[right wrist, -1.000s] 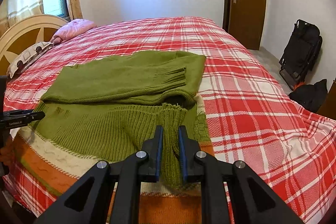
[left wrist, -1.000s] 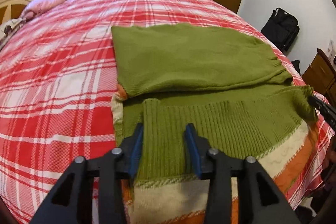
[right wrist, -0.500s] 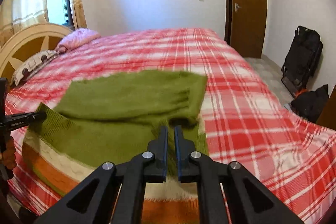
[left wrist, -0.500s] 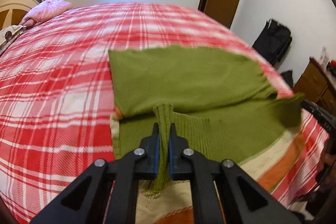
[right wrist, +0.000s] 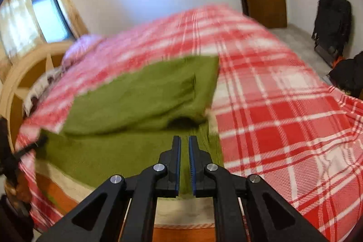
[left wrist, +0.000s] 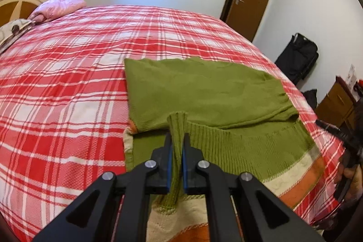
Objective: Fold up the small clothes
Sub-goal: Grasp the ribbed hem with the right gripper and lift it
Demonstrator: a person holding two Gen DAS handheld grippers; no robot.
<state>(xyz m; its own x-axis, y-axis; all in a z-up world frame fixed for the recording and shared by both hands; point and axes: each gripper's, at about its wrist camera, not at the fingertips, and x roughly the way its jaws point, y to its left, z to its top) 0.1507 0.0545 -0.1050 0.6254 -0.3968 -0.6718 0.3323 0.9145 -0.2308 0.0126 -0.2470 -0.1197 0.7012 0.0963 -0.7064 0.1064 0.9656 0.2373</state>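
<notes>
Bed [left wrist: 68, 87] with red checks holds the green sweater [left wrist: 204, 92], spread flat so it can be folded. Left gripper [left wrist: 176, 151] is pinched tight on the ribbed edge [left wrist: 238, 146], likely to lift it over. Only that sharp view shows the pinch. Right gripper [right wrist: 184, 160] looks nearly closed on the sweater, but blur hides it.

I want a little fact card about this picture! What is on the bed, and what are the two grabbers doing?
surface: red and white plaid bedspread
garment: green knitted sweater with cream and orange stripes, partly folded, lying on the bedspread
left gripper: shut on a pinched ridge of the sweater's ribbed part
right gripper: jaws nearly together; blurred view, grip on the sweater unclear
by the headboard: pink pillow
</notes>
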